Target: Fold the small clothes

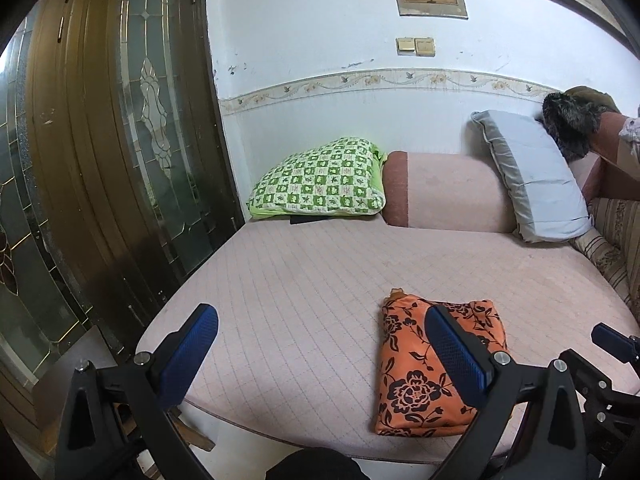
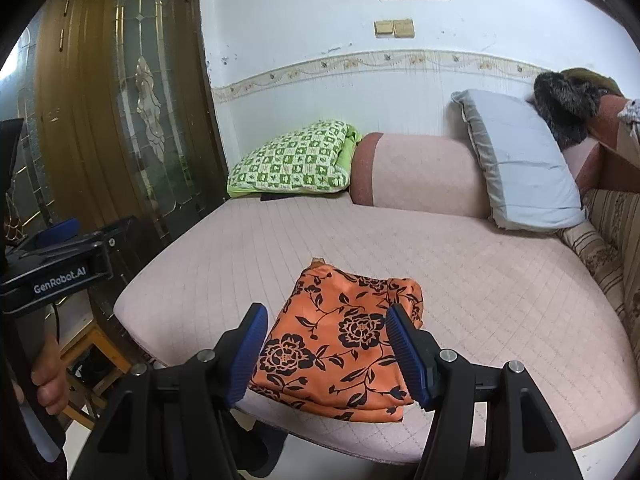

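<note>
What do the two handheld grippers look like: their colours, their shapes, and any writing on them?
The left gripper and the right gripper are alike: black angular frames with triangular cut-outs and round silver bolt heads. Each carries two flat fingers with blue ribbed pads. In the right wrist view the left gripper's black body shows white lettering "GenRobot.AI", and a bare hand grips its handle. No sleeve shows there.
</note>
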`<state>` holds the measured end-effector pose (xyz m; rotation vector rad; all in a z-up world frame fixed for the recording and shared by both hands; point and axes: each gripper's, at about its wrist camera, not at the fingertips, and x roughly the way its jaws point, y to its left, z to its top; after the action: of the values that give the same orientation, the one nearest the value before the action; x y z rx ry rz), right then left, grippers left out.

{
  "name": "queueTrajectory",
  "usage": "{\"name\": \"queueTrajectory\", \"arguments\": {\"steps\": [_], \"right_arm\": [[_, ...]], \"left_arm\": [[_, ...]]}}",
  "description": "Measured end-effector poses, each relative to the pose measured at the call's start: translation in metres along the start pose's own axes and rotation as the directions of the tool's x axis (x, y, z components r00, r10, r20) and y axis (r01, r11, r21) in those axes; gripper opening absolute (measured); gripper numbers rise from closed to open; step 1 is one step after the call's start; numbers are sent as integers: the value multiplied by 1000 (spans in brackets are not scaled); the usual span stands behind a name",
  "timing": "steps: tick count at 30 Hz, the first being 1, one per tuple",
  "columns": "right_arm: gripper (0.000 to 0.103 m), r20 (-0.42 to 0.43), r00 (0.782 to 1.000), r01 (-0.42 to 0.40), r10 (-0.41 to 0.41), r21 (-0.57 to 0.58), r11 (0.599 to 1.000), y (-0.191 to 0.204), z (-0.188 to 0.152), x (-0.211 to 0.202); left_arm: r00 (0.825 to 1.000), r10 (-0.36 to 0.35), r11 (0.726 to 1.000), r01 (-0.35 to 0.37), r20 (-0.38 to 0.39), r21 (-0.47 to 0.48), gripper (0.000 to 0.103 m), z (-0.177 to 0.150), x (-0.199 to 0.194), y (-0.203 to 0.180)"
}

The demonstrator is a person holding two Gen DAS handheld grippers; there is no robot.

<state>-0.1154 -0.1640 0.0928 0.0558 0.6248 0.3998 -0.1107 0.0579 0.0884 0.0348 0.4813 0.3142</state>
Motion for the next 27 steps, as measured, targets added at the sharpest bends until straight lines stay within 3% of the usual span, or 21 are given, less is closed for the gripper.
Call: {"name": "queueTrajectory", "arguments": {"steps": [15,27], "right_arm": [[65,81,996,46,-48,21,999,4,10,-27],[69,167,980,93,-108,91,991,-7,19,-39]], "left_arm": [[993,-101,995,101,57,8,103,13,-25,-6],[989,-145,989,145,19,14,103,15,-15,-19]]}}
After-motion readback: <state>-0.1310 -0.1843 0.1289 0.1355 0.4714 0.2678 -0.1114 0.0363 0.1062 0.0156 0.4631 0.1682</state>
